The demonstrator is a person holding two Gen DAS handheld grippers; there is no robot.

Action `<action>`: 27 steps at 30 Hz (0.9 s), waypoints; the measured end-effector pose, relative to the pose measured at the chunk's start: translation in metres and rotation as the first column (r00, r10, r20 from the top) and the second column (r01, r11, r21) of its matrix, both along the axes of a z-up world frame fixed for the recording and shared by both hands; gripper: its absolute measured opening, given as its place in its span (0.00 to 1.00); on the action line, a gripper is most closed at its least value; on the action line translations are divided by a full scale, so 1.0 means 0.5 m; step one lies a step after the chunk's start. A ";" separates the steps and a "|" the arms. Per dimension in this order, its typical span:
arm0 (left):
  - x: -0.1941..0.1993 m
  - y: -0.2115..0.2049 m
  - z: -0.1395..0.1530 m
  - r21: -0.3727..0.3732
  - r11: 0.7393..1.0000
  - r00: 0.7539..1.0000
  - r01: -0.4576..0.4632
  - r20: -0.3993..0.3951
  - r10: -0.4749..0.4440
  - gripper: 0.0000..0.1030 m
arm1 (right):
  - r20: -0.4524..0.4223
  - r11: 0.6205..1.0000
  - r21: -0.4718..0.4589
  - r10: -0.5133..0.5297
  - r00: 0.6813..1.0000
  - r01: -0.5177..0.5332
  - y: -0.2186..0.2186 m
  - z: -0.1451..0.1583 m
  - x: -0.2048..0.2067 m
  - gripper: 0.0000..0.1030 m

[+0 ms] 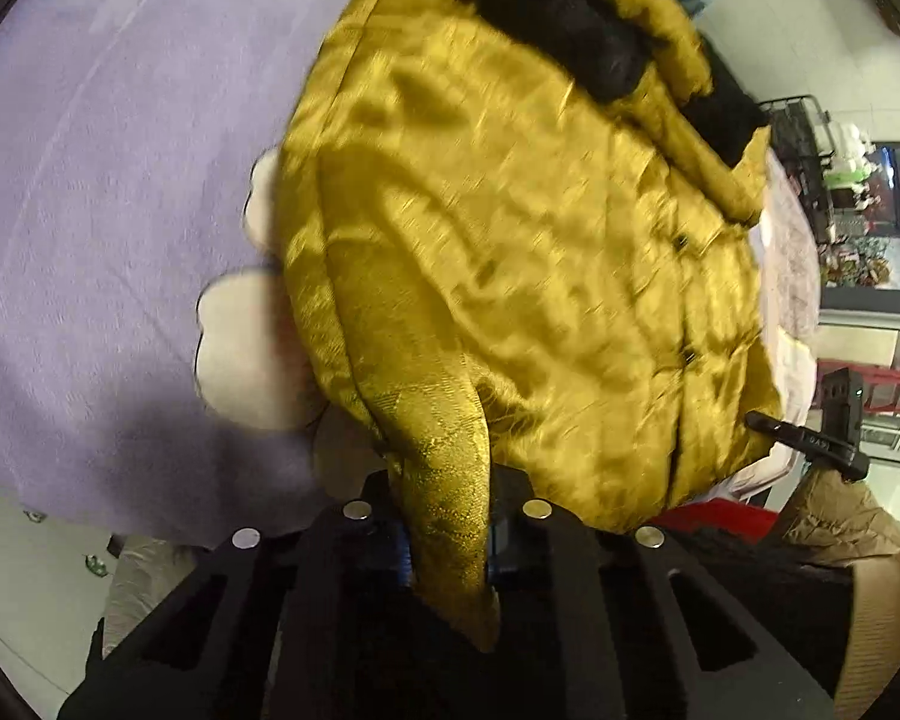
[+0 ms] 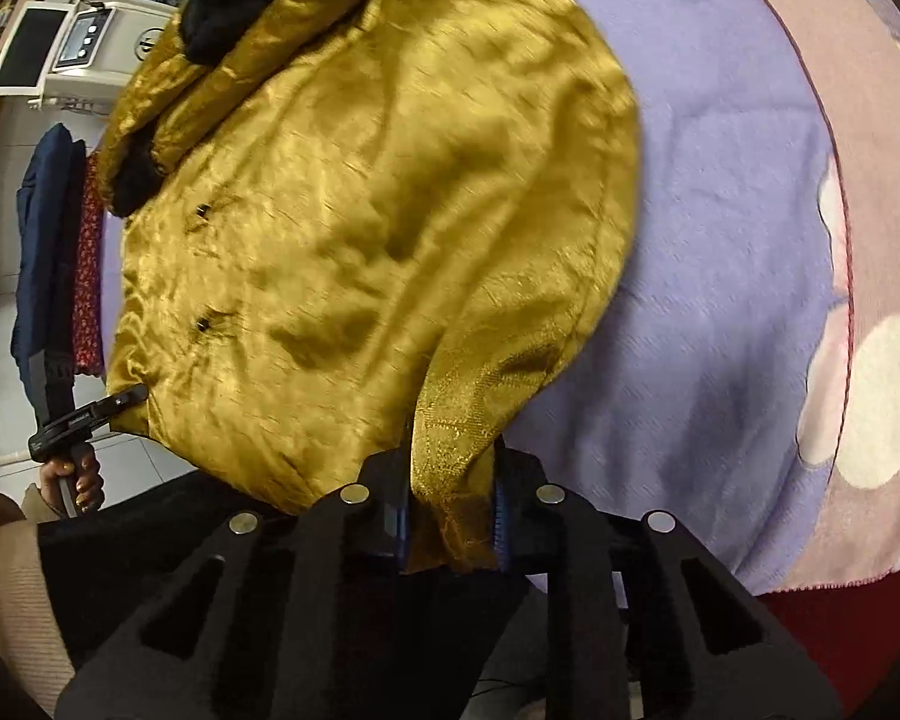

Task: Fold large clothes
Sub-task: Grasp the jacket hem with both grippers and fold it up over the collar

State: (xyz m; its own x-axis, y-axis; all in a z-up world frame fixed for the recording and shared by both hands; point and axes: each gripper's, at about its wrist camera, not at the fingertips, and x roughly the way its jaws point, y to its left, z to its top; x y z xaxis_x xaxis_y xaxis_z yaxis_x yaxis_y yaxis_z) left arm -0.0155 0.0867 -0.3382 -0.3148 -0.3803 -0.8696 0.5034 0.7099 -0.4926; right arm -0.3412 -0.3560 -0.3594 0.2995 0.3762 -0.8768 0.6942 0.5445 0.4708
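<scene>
A large shiny mustard-gold jacket [image 1: 510, 252] with black fur trim [image 1: 564, 30] at its collar lies on a lilac blanket [image 1: 102, 180]. My left gripper [image 1: 447, 531] is shut on a bunched corner of the jacket's hem, which hangs down between the pads. In the right wrist view the same jacket [image 2: 360, 210] spreads up and left, and my right gripper [image 2: 450, 525] is shut on the opposite hem corner. Each view shows the other gripper at the jacket's far bottom corner: the right one [image 1: 810, 441] and the left one [image 2: 84, 414], gripped by a hand [image 2: 78, 480].
The blanket [image 2: 720, 240] has white flower shapes and a pink border [image 2: 858, 120]. Dark blue and red patterned clothes [image 2: 60, 252] hang beyond the bed's edge. A white machine with a screen [image 2: 78, 42] stands on the tiled floor. A beige sleeve [image 1: 882, 612] shows at lower right.
</scene>
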 end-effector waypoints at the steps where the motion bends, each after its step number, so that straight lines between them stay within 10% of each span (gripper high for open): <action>1: 0.009 -0.010 0.019 -0.028 0.999 1.000 -0.014 0.014 0.015 0.13 | 0.013 1.000 -0.013 0.006 1.000 -0.006 -0.006 0.011 0.012 0.19; 16: 0.288 -0.277 0.272 -0.219 0.975 0.919 0.049 0.393 0.042 0.11 | 0.187 0.944 -0.321 -0.022 0.982 0.082 -0.303 0.235 0.243 0.16; 27: 0.435 -0.418 0.295 -0.142 0.990 0.907 0.025 0.420 0.037 0.11 | 0.227 0.919 -0.367 -0.063 0.972 0.146 -0.476 0.285 0.448 0.16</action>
State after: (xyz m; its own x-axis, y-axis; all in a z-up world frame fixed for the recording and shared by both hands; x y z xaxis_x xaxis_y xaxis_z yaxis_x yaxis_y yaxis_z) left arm 0.2022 -0.1224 -0.1905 0.0715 -0.5090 -0.8578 0.6816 0.6528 -0.3306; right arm -0.1171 -0.5940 -0.2167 0.5086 -0.0151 -0.8609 0.6664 0.6400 0.3825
